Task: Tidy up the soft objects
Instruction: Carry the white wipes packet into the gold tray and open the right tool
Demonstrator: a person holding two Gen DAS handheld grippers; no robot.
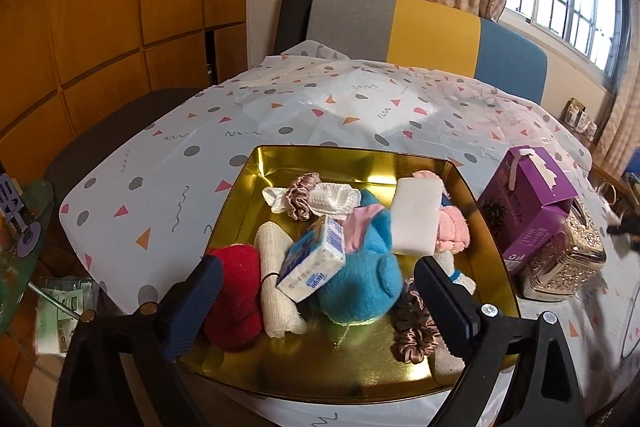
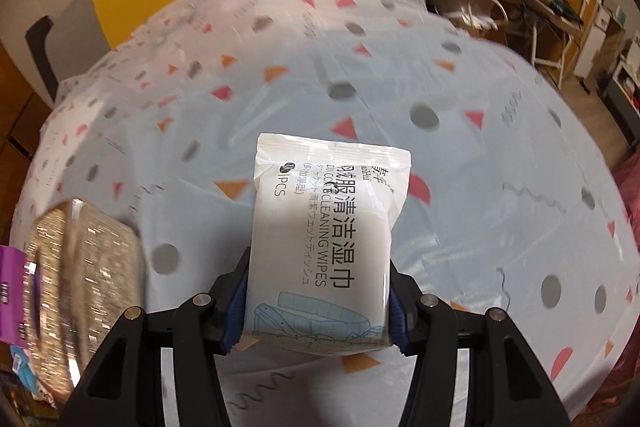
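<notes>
A gold tray (image 1: 472,183) holds a pile of soft things: a red plush (image 1: 236,291), a blue plush (image 1: 360,279), a tissue pack (image 1: 316,259), a white sponge block (image 1: 416,215), a rolled beige cloth (image 1: 276,267), scrunchies (image 1: 416,331) and pink cloth. My left gripper (image 1: 320,303) is open and empty above the tray's near side. My right gripper (image 2: 316,311) is shut on a white pack of cleaning wipes (image 2: 324,239), held above the spotted tablecloth (image 2: 460,211).
A purple box (image 1: 528,203) and a glittery gold box (image 1: 568,259) stand right of the tray; the gold box also shows in the right wrist view (image 2: 76,275). A tricolour chair (image 1: 424,39) stands behind the table.
</notes>
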